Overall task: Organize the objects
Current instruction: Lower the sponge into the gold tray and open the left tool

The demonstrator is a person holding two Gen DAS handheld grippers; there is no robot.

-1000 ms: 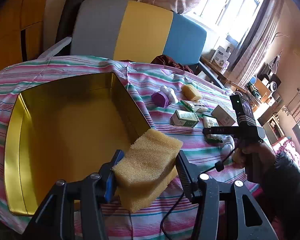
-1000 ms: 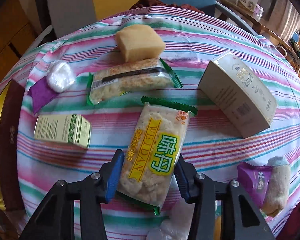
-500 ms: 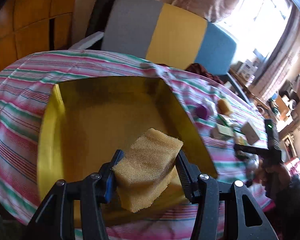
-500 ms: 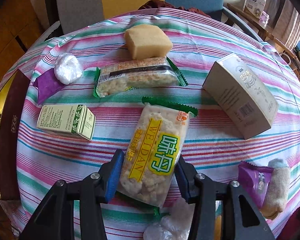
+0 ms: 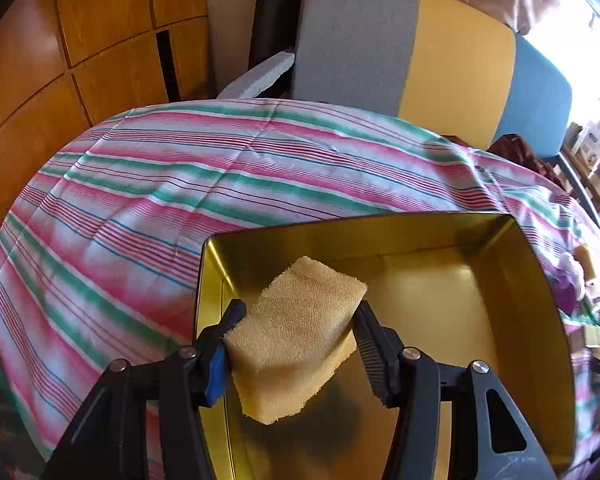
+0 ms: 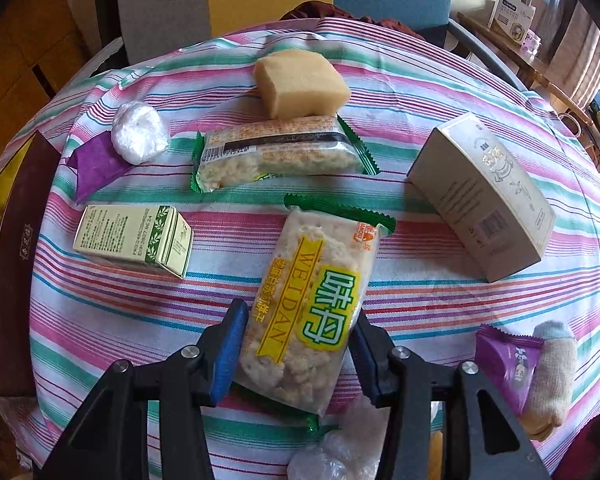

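Change: the left gripper [image 5: 296, 340] is now hanging over the gold tin [image 5: 539, 300]; a second ago it was carrying the yellow sponge [image 5: 296, 336] beside the tin's rim, above the striped cloth [image 5: 140, 200].
Left gripper: its jaws are opening around the sponge, which is still sitting between the pads, tilted, its far corner pointing toward 12 o'clock.
Sponge: it is hovering above the tin's near-left corner, at about 7 o'clock of the tin floor, not yet resting on the bottom.
Right gripper: the right gripper [image 6: 296, 344] is staying put as before, narrowly closed on the near end of the snack pack [image 6: 311, 304], which is lying on the surface.
Around the pack: a small green carton [image 6: 136, 240] is lying at 9 o'clock, a second snack pack [image 6: 280, 152] and another sponge [image 6: 300, 80] at 12, a grey box [image 6: 483, 196] at 2.
Meaning: I judge the sponge is being dropped into the tin, with the snack pack likely going next; most items are still waiting outside.
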